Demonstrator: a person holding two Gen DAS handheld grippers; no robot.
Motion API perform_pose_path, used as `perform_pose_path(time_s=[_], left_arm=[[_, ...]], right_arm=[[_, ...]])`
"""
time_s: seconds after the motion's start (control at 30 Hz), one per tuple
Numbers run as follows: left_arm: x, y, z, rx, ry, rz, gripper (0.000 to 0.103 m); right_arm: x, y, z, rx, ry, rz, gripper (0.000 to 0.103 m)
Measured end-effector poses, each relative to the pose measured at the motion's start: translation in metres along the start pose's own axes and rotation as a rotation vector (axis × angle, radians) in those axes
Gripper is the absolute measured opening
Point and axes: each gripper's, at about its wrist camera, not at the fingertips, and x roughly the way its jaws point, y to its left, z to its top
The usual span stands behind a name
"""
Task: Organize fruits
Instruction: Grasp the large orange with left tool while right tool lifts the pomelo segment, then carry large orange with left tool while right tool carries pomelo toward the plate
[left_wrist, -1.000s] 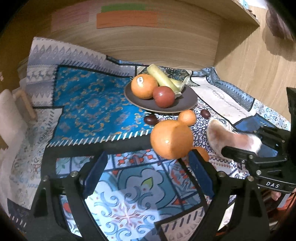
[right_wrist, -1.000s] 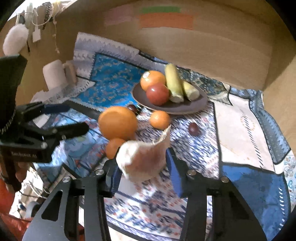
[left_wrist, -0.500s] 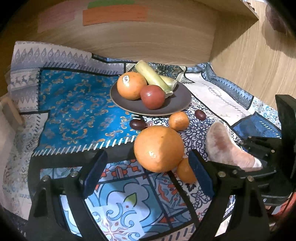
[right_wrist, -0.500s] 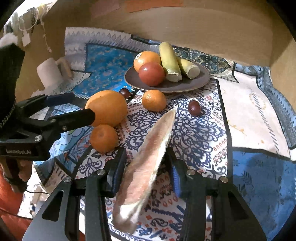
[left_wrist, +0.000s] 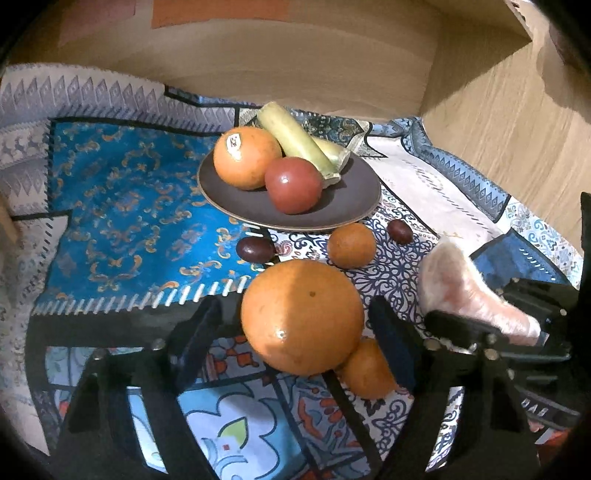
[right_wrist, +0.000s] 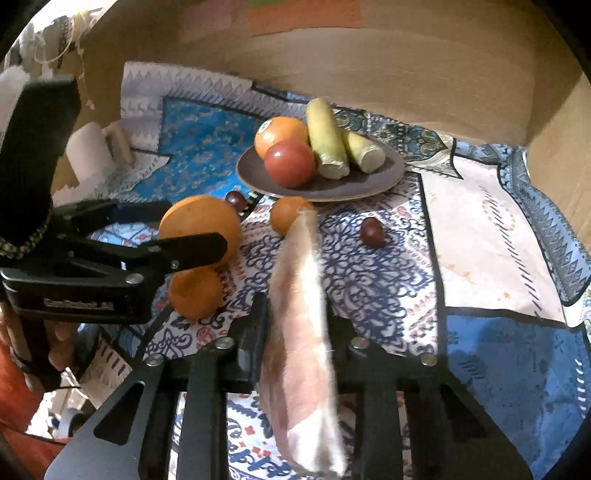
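Observation:
My left gripper (left_wrist: 299, 321) is open, its fingers on either side of a large orange (left_wrist: 301, 315) on the cloth, not pressing on it; the orange also shows in the right wrist view (right_wrist: 199, 225). My right gripper (right_wrist: 295, 325) is shut on a pink-white pomelo wedge (right_wrist: 301, 325), seen too in the left wrist view (left_wrist: 469, 291). A dark plate (left_wrist: 354, 206) behind holds an orange, a red apple (left_wrist: 293, 184) and two pale corn cobs (left_wrist: 291, 136). Two small tangerines (left_wrist: 351, 245) (left_wrist: 367, 371) and two dark dates (left_wrist: 255, 249) (left_wrist: 399, 231) lie on the cloth.
A patterned blue and white cloth (left_wrist: 122, 206) covers the surface. Wooden walls (left_wrist: 295, 62) close the back and right. A white roll on a wooden holder (right_wrist: 92, 155) stands at the far left.
My left gripper has moved forward, so the large orange now sits between its fingers. My right gripper has turned the pomelo wedge edge-on and come closer to the plate.

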Motion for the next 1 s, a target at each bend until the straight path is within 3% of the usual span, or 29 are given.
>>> perform_pose_path(time_s=[0.2, 0.53, 1.0], left_arm=[[0.007, -0.003, 0.000, 0.001, 0.015, -0.015, 0.066], [-0.004, -0.001, 0.009, 0.007, -0.011, -0.018, 0.065], [-0.021, 0.009, 0.056, 0.015, -0.106, 0.014, 0.065]], right_arm=[[-0.005, -0.009, 0.004, 0.022, -0.021, -0.024, 0.023], [-0.020, -0.018, 0.027, 0.022, -0.097, -0.048, 0.023], [-0.023, -0.026, 0.059, -0.005, -0.147, -0.030, 0.022]])
